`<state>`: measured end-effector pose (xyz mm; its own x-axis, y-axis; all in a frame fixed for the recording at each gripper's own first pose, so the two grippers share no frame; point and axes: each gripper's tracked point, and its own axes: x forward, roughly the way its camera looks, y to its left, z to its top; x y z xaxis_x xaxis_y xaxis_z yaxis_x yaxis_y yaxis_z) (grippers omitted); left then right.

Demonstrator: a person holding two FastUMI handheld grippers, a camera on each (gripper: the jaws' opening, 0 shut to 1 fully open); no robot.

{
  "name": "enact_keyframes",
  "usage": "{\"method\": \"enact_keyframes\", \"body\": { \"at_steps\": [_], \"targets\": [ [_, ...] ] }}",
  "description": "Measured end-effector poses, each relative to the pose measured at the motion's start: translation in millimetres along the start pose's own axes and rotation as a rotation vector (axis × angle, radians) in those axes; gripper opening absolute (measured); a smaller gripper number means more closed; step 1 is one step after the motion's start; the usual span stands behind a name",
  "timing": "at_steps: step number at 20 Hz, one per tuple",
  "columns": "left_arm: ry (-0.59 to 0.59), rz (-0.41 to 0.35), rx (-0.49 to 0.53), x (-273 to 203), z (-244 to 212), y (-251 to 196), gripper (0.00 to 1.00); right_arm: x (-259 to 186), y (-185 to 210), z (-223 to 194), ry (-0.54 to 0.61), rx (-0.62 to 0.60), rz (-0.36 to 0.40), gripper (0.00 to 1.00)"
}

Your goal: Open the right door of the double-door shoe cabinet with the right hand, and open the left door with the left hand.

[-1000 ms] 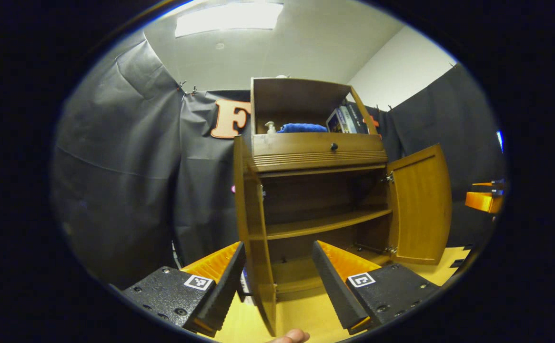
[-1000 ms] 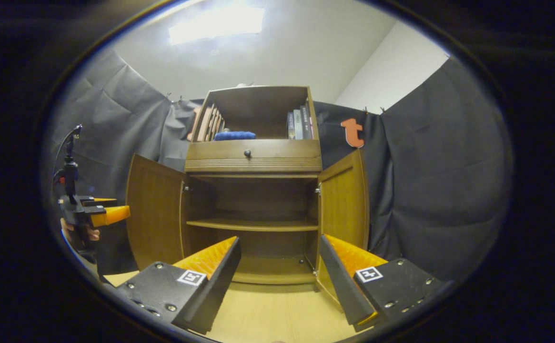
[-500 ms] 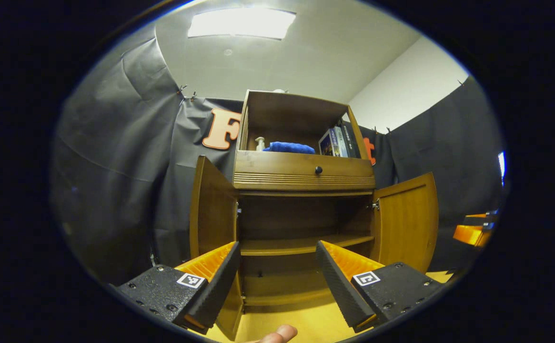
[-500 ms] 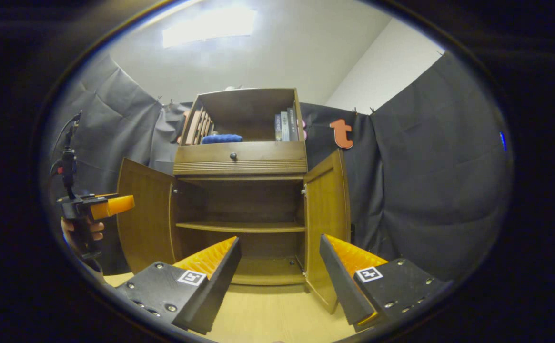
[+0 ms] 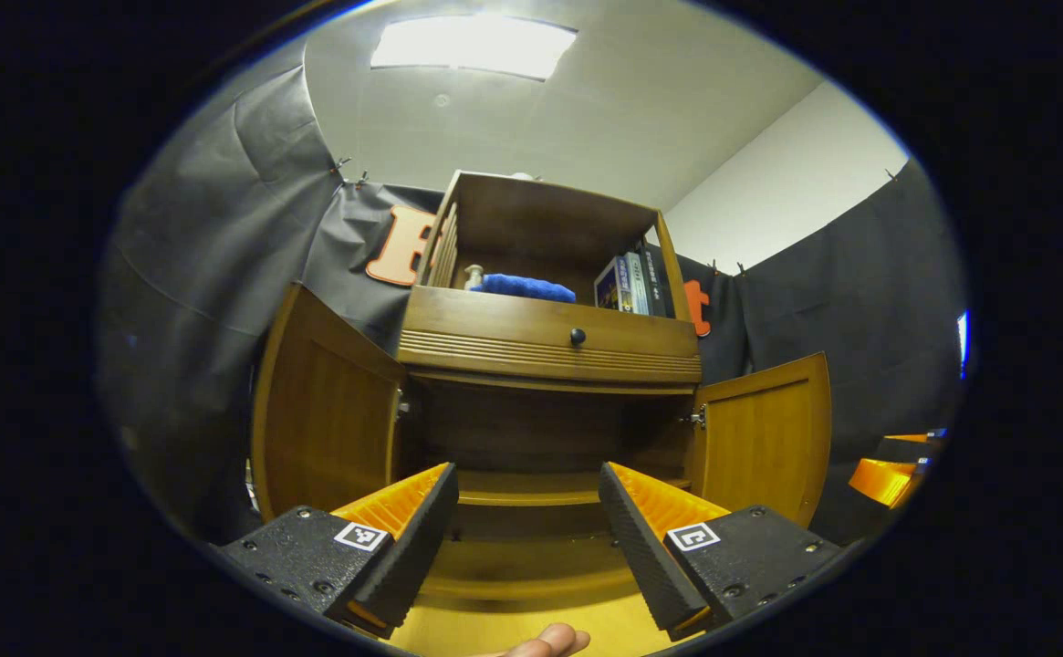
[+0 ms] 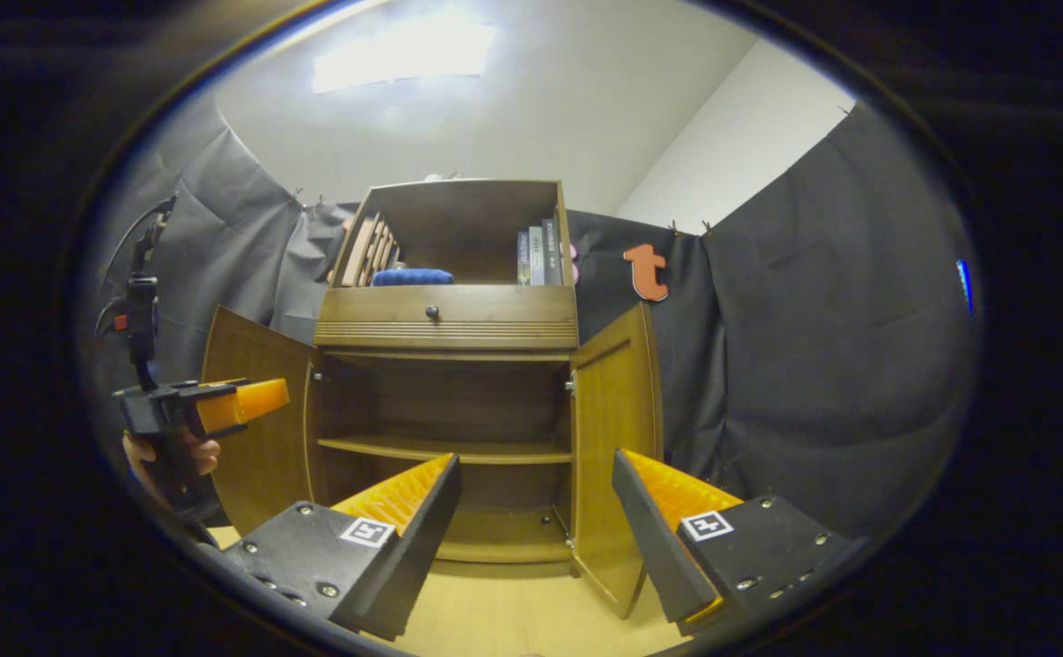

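The wooden shoe cabinet [image 5: 549, 342] [image 6: 444, 319] stands ahead with both lower doors swung open. Its left door [image 5: 326, 424] [image 6: 257, 424] angles out to the left and its right door [image 5: 764, 438] [image 6: 613, 429] to the right. Inside, a shelf [image 6: 444, 449] crosses the dark, bare compartment. My left gripper [image 5: 524, 538] is open in front of the cabinet, a little back from it, holding nothing; it also appears at the left edge of the right gripper view [image 6: 221, 406], held by a hand [image 6: 180, 452]. My right gripper [image 6: 536, 534] is open with nothing in it, near the right door's lower edge.
A drawer with a dark knob [image 5: 577, 337] sits above the doors. The open top shelf holds a blue cloth [image 5: 522, 286], books [image 5: 627, 283] and a small bottle [image 5: 474, 275]. Light wooden floor [image 6: 504, 607] lies in front. A fingertip [image 5: 545, 641] pokes in at the bottom.
The left gripper view has swung left and drawn back from the left door's edge, so the door now faces it from the left. The right gripper drifted slightly right. Both doors stay open.
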<state>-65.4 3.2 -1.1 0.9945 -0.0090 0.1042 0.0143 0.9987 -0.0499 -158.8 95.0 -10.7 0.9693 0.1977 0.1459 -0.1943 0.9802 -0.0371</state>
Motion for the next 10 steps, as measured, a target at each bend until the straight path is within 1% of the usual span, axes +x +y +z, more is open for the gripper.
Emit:
{"method": "enact_keyframes", "body": {
  "at_steps": [1,2,3,4,5,6,7,8,9,10],
  "targets": [
    [0.013,-0.016,-0.009,5.4,-6.1,-10.6,0.92,3.2,-0.2,-1.5,0.002,-0.008,0.001,0.98],
    [0.027,-0.029,-0.019,10.2,-12.3,-19.8,0.95,5.8,-0.9,-1.5,0.006,-0.015,0.000,0.98],
    [0.041,-0.040,-0.029,15.7,-18.1,-28.1,0.92,9.8,-1.8,-3.8,0.009,-0.024,0.000,0.98],
    [0.058,-0.045,-0.039,20.6,-25.3,-33.7,0.96,12.9,-3.5,-4.3,0.011,-0.031,-0.002,0.98],
    [0.070,-0.051,-0.044,25.6,-31.5,-39.8,0.92,15.9,-4.9,-5.4,0.014,-0.038,-0.003,0.98],
    [0.082,-0.051,-0.048,30.6,-37.7,-44.9,0.92,18.2,-6.4,-5.2,0.015,-0.044,-0.005,0.98],
    [0.093,-0.047,-0.048,35.5,-42.9,-48.1,0.92,21.2,-9.6,-5.1,0.013,-0.048,-0.009,0.94],
    [0.103,-0.047,-0.046,40.4,-49.7,-51.6,0.96,24.0,-11.7,-4.5,0.010,-0.049,-0.013,0.98],
    [0.114,-0.045,-0.040,45.0,-55.9,-55.1,0.92,28.9,-15.7,-3.6,0.005,-0.053,-0.023,0.98],
    [0.128,-0.040,-0.033,50.1,-62.7,-56.7,0.96,32.4,-22.0,-3.4,0.001,-0.056,-0.041,0.98]
  ]
}}
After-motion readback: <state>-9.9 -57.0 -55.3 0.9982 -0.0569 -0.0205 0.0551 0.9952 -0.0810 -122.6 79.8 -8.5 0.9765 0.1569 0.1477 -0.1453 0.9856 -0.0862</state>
